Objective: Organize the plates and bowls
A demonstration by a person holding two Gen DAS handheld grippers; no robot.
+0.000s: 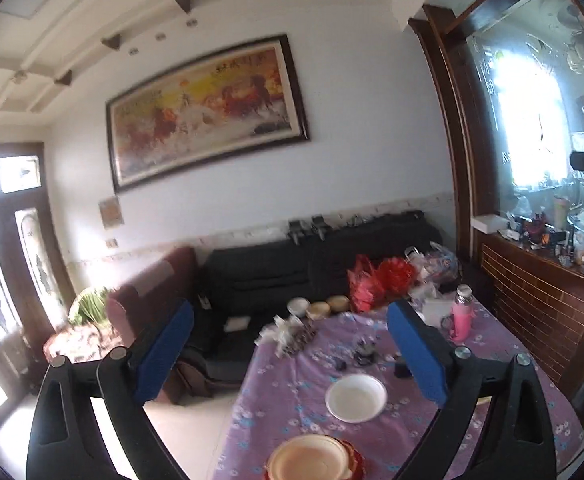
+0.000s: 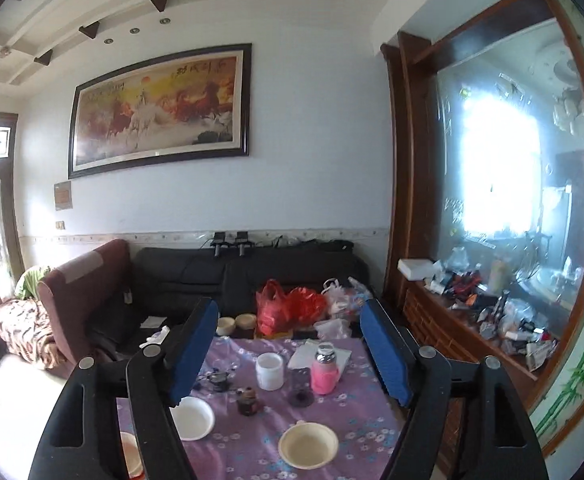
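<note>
Purple flowered cloth covers the desk (image 2: pixel 356 408), with a black sofa (image 2: pixel 196 276) and framed painting (image 2: pixel 160 108) behind. Left tool (image 1: pixel 292 352): jaws wide apart, nothing between the pads, raised above the desk. Right tool (image 2: pixel 288 356): jaws apart, empty. White plate (image 1: pixel 356 398) lies mid-desk; cream bowl (image 2: pixel 308 450) near the front edge; stacked orange bowls (image 1: pixel 312 458) at the front, left view

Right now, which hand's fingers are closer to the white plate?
Left. The white plate lies straight ahead between the left fingers. For the right fingers it sits off to their left, partly hidden by one.
</note>
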